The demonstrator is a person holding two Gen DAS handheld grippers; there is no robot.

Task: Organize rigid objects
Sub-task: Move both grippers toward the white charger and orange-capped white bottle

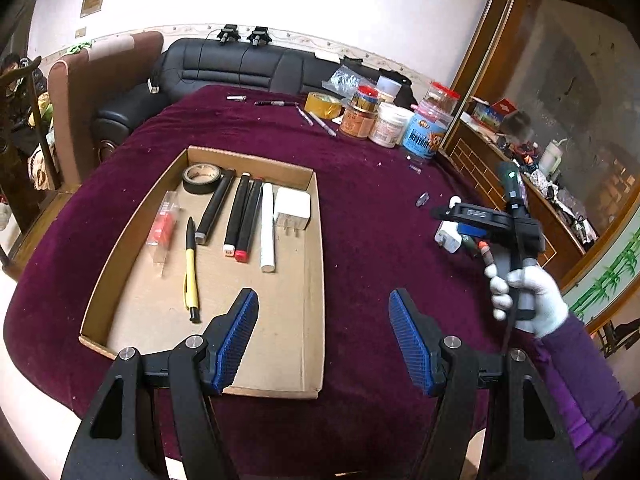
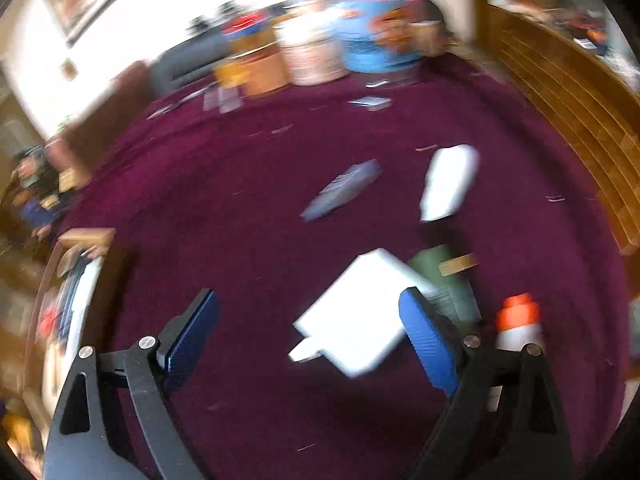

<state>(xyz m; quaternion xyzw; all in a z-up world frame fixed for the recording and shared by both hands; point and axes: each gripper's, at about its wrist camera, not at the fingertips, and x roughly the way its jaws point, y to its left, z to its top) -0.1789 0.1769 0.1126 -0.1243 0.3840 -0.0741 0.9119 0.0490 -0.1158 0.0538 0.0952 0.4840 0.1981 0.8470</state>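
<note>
A shallow cardboard tray [image 1: 312, 280] lies on the maroon cloth. In it are a black tape roll [image 1: 201, 178], several markers [image 1: 240, 216], a white tube [image 1: 267, 227], a white charger [image 1: 292, 209], a yellow pen [image 1: 191, 270] and a red item in clear wrap [image 1: 162, 229]. My left gripper [image 1: 324, 320] is open and empty above the tray's near right corner. My right gripper [image 2: 310, 334] is open, low over a white charger [image 2: 356, 316] on the cloth, seen also in the left wrist view [image 1: 448, 240]. A green item [image 2: 444, 280], an orange-capped marker [image 2: 518, 320], a second white piece [image 2: 450, 182] and a dark blue item [image 2: 342, 190] lie near it. The right wrist view is blurred.
Jars and tubs [image 1: 394, 120] and a yellow tape roll [image 1: 322, 105] stand at the table's far right, with pens [image 1: 316, 118] beside them. A black sofa [image 1: 240, 66] and brown chair [image 1: 86, 92] are behind. A wooden cabinet [image 1: 520, 184] runs along the right.
</note>
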